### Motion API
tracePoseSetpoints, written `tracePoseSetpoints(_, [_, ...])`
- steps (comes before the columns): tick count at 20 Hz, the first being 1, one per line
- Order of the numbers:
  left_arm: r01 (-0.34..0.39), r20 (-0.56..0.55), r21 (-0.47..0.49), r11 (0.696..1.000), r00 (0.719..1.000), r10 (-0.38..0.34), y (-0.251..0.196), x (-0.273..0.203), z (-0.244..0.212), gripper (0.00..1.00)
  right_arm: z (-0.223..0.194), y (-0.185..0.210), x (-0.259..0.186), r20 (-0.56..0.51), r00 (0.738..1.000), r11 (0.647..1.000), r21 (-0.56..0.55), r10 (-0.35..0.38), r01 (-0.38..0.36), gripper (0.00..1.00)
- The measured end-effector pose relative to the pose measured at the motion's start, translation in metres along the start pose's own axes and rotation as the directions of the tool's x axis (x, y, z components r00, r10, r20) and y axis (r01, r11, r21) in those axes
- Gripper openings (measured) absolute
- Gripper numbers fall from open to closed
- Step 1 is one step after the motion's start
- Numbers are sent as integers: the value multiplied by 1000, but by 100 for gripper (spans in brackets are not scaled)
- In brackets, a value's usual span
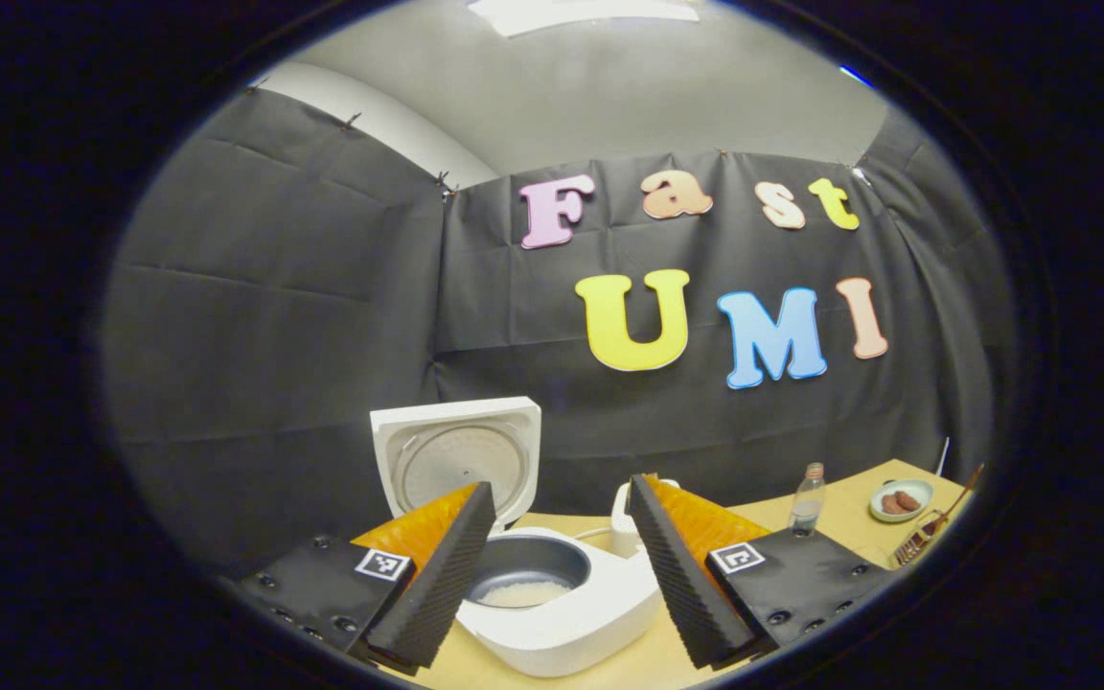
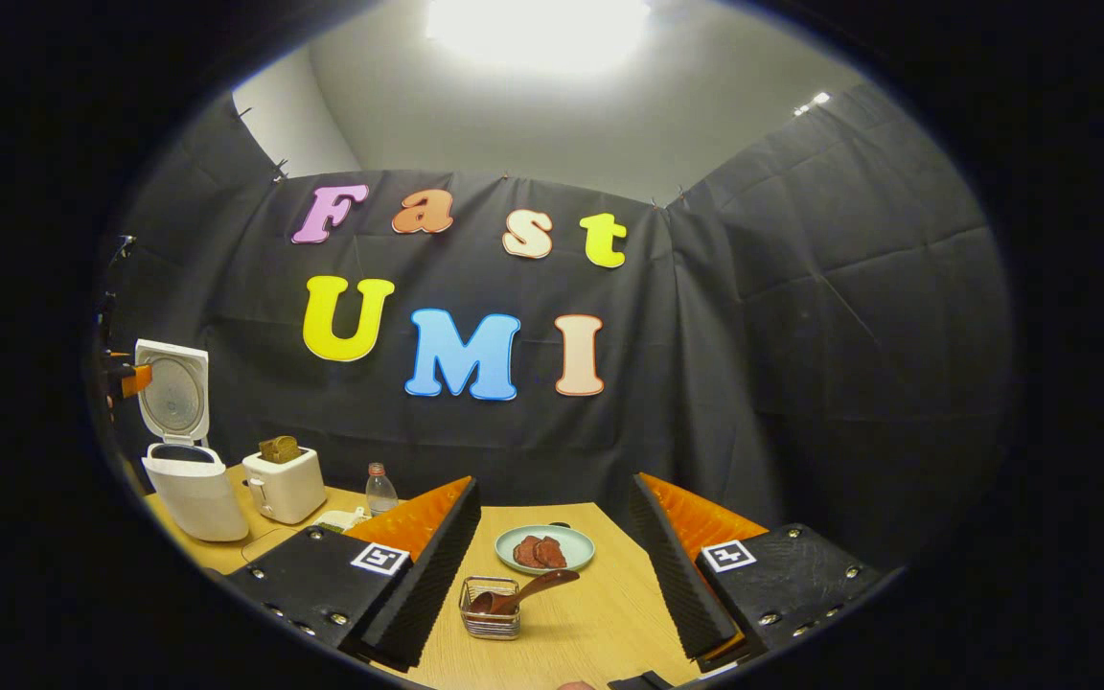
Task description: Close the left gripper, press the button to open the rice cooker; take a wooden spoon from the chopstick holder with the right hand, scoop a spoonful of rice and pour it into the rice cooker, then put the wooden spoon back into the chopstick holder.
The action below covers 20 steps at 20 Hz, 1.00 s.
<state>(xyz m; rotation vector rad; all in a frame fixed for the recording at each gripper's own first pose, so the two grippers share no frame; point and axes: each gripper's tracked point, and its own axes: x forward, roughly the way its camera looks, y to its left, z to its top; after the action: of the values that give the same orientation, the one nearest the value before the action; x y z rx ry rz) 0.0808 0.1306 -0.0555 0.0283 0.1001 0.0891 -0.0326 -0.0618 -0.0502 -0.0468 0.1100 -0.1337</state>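
Rice cooker (image 1: 552, 594) lid up, white rice in the pot. Left gripper (image 1: 562, 575) jaws wide, empty, straddling the cooker.

Right gripper (image 2: 557, 575) jaws wide, empty. Wooden spoon (image 2: 523, 590) lies bowl-down in the wire chopstick holder (image 2: 490, 623), handle slanting toward 2 o'clock. Likely light, stiff, smooth; best pinched mid-handle. Holder looks light, may tip. Plate (image 2: 571, 539) at 12 o'clock beyond; contents unclear.

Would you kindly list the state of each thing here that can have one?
rice cooker: lid up, rice in the pot
wooden spoon: lying in the chopstick holder, unheld
toaster: bread sticking out of the slot
bottle: upright, capped
plate: holds brown food
left gripper: open, empty
right gripper: open, empty
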Motion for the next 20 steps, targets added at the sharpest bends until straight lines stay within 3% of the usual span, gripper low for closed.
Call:
tracePoseSetpoints(4, [0,23,6,1000,1000,0,-19,-35,9,98,-34,-7,32,-74,997,998,65,23,-18,95])
tracePoseSetpoints(10, [-17,-21,14,1000,1000,17,-27,-72,-2,98,-96,-14,70,-232,972,981,193,28,18,95])
tracePoseSetpoints(16, [-55,-61,56,997,996,59,-22,-97,-7,98,-160,-8,86,-381,922,954,296,71,49,96])
tracePoseSetpoints(20, [-70,-64,84,994,995,75,-24,-108,-3,98,-192,9,91,-455,879,930,365,142,39,95])
